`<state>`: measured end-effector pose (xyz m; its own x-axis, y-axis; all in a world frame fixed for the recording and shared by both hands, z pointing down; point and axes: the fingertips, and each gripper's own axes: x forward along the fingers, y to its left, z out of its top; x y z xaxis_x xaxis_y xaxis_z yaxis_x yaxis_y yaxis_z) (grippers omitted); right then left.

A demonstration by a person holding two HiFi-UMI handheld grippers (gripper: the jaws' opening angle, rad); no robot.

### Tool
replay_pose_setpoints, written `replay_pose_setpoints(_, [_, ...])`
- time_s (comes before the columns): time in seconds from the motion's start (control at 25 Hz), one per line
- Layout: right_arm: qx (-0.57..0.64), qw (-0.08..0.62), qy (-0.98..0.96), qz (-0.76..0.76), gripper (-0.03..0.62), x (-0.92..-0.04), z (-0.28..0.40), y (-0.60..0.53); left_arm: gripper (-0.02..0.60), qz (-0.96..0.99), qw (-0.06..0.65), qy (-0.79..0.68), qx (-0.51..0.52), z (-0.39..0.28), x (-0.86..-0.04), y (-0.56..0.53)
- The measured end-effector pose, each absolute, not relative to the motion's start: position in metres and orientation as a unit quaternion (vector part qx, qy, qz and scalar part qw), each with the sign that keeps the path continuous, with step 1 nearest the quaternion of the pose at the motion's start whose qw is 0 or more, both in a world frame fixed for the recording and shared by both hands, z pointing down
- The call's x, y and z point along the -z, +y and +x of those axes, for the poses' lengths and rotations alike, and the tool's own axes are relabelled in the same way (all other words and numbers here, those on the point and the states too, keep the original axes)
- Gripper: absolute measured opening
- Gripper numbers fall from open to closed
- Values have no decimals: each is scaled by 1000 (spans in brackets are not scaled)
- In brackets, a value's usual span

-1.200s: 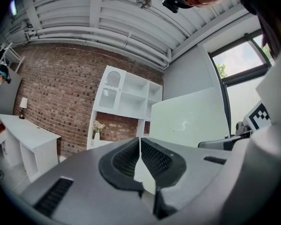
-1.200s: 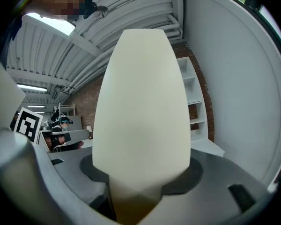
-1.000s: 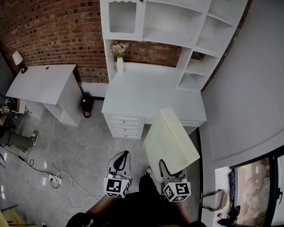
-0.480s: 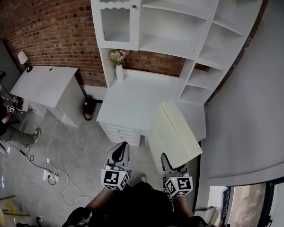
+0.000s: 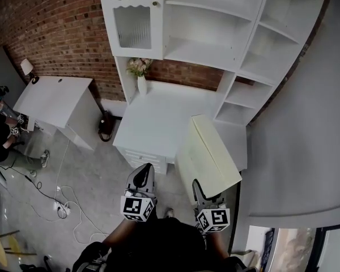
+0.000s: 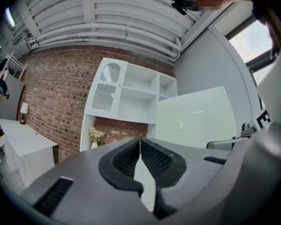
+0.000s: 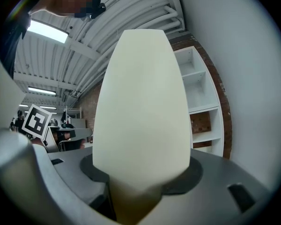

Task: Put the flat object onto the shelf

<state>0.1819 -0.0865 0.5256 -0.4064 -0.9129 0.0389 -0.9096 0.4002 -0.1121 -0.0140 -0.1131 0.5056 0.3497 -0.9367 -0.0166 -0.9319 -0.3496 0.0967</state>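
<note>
The flat object is a cream board point(image 5: 208, 154); it fills the middle of the right gripper view point(image 7: 140, 107) and shows edge-on at the right of the left gripper view point(image 6: 196, 116). My right gripper point(image 5: 199, 190) is shut on its near edge and holds it out level, its far end over the white desk point(image 5: 158, 118). The jaws point(image 7: 136, 184) clamp the board's end. My left gripper point(image 5: 143, 174) hangs beside it, shut and empty point(image 6: 140, 140). The white shelf unit point(image 5: 215, 38) stands on the desk against the brick wall, with its open compartments point(image 6: 131, 90) ahead.
A white vase of flowers point(image 5: 140, 79) stands at the desk's back left. A second white desk point(image 5: 51, 98) is at the left, with a seated person point(image 5: 0, 137) beyond it. Cables and a power strip point(image 5: 59, 205) lie on the floor. A grey wall point(image 5: 306, 152) closes the right side.
Both grippers and the board have moved forward toward the desk and shelf, which now look larger and nearer. The grip on the board is unchanged.
</note>
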Motion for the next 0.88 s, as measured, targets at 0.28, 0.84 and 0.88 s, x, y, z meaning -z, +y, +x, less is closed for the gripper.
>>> replay_pose_setpoints(0.28, [25,7,831,-555,284,-509,185,-136,18,831,28,-553,44,-10,-498,-175])
replay_pose_setpoints(0.84, [-80,-65,825,-556,284,-455,175,-252,18,838,39,-542,50,-22,-496,-278])
replay_pose_setpoints(0.88, [-100,-79,823,-554,284,-447,173,-258,18,839,39,-541,51,-23,-495,-282])
